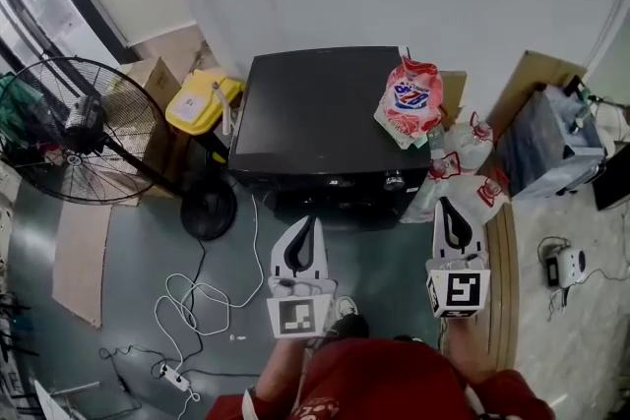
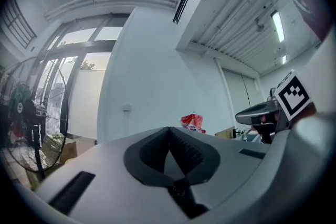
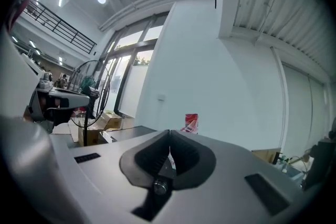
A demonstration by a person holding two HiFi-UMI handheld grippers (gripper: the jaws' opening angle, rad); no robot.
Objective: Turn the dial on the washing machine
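Note:
The black washing machine (image 1: pixel 320 108) stands against the far wall, seen from above. Its small round dial (image 1: pixel 394 180) sits on the front panel near the right end. My left gripper (image 1: pixel 313 223) hovers in front of the machine's middle, shut with nothing between its jaws. My right gripper (image 1: pixel 449 206) hangs to the right of the front panel, a short way from the dial, shut and empty. In the left gripper view my left gripper (image 2: pixel 169 129) points upward at the wall, pads pressed together. In the right gripper view my right gripper (image 3: pixel 169 135) does the same.
A red and white bag (image 1: pixel 411 98) lies on the machine's right rear corner. More bags (image 1: pixel 465 162) pile at its right side. A standing fan (image 1: pixel 79 128) and a yellow container (image 1: pixel 202 101) are on the left. White cables (image 1: pixel 197 300) trail over the floor.

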